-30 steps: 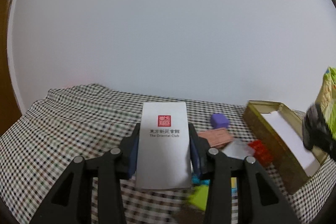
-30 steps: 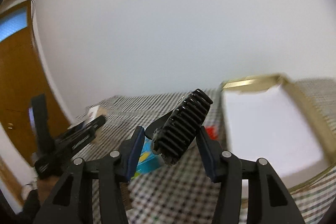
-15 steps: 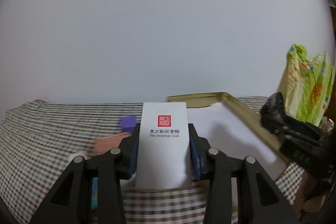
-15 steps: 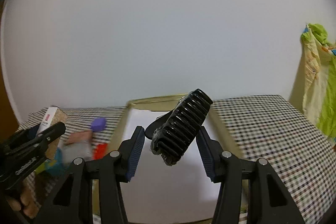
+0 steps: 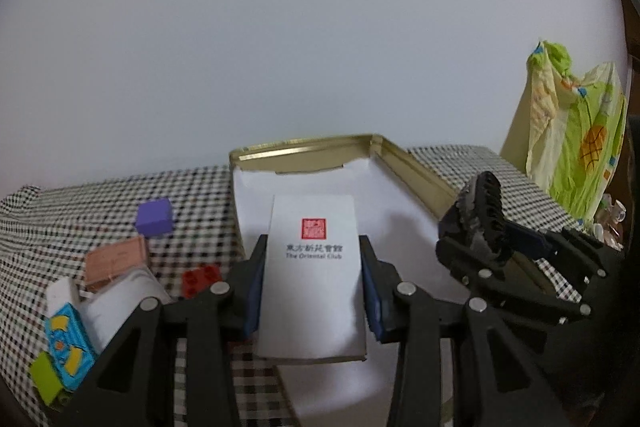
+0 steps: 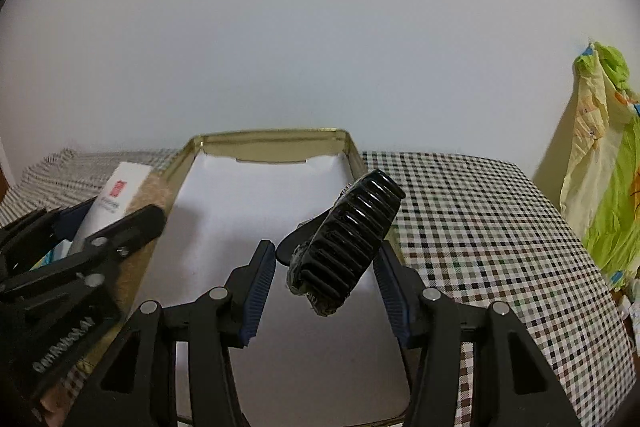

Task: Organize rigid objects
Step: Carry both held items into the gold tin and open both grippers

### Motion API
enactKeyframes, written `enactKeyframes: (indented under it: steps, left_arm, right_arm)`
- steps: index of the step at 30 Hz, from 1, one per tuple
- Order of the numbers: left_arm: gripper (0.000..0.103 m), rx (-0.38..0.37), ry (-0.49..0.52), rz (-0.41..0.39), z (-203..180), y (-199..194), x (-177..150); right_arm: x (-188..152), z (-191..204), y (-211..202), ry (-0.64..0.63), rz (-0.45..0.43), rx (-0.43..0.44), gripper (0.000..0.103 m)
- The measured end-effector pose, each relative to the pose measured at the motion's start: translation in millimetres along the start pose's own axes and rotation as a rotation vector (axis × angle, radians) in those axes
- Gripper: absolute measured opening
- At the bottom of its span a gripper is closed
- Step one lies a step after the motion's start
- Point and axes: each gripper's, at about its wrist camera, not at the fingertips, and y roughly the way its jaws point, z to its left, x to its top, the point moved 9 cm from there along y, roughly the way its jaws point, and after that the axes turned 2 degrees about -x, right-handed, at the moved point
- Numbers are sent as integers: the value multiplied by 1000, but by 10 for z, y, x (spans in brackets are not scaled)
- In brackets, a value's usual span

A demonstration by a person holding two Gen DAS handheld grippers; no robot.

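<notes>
We had the left gripper [image 5: 312, 283] clamped on a white card box [image 5: 314, 267] with a red stamp, held over the near end of the gold tin [image 5: 416, 171]; the right gripper [image 6: 326, 281] had its fingers pinching a black hair claw [image 6: 348, 239] above the tin's white lining; purple cube [image 5: 155, 217], red brick [image 5: 200, 277] and other bits sat on the checked tabletop [image 5: 100, 211] left of the tin.

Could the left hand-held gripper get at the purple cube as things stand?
Probably not yet: the left hand-held gripper is shut on the white card box, so its jaws are occupied. The purple cube itself sits unobstructed on the checked cloth.
</notes>
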Motion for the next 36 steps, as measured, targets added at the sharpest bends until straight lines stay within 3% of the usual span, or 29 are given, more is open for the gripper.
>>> enactKeyframes:
  steps: [15,18,24,26,28,29,30,32,36]
  left_arm:
    - [41,23,-9,47,76,59,-69]
    - [42,26,0,52,58,69,-69]
    - [42,28,6,57,51,74,-70]
    - [51,14,5,49,34,58,-60]
    - [77,-13,12,29,-19,1,-37]
    - [96,1,17,13,-32,-44,-15]
    - [102,24,30,-29,-44,-123,28]
    - [102,50,64,-84,-74,-228,78]
    - [102,70,92,-85,-91,-260,86]
  right_arm:
    - [-49,47,177,49,114,37,56]
    - [-29,-18,150,86,89,27,56]
    - [128,-219,-81,199,-34,29,71]
    - [182,-323,-175,257,-81,41,77]
    - [197,-416,-222,310,-107,46,81]
    - [194,-452,-226,333,-109,50,81]
    - [190,-484,-214,355,-105,56,81]
    - [168,-537,-194,397,-89,68,81]
    - [150,-594,-161,434,-74,67,81]
